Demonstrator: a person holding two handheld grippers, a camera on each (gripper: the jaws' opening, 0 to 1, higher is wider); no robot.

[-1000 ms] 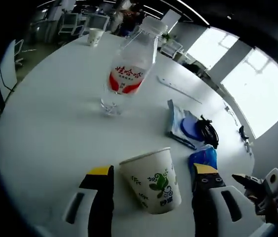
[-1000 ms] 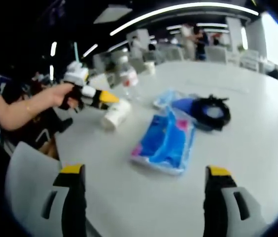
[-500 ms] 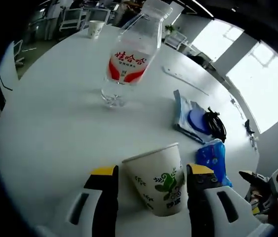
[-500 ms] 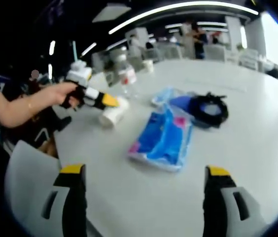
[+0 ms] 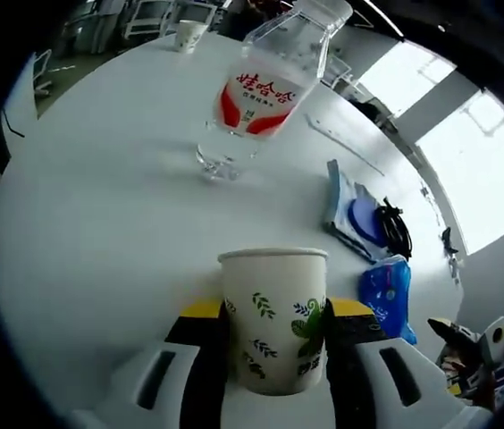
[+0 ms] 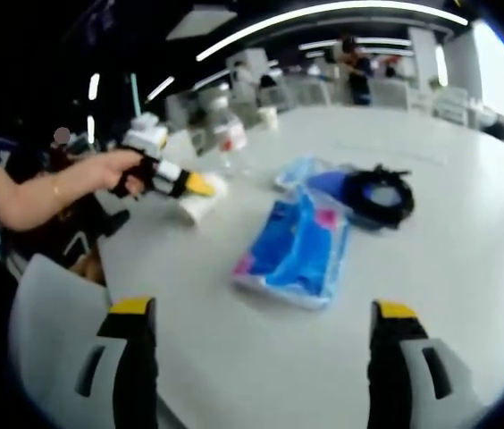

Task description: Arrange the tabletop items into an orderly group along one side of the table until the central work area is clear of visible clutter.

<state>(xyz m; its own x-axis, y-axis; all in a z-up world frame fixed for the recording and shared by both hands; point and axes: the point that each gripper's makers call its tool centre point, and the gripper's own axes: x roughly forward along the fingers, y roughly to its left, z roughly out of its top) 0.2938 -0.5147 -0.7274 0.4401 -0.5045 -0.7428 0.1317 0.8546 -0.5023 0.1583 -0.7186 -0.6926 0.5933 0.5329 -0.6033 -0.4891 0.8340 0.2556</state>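
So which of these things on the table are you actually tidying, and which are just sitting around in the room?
Being tidied:
paper cup, clamped in the left gripper
water bottle
blue packet
black cable coil
second paper cup

Just around:
chairs
windows

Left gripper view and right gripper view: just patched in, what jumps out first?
In the left gripper view, the left gripper has its jaws closed on a leaf-printed paper cup, with a clear water bottle standing beyond it. In the right gripper view, a blue plastic packet lies mid-table ahead of the open right gripper, beside a black cable coil.
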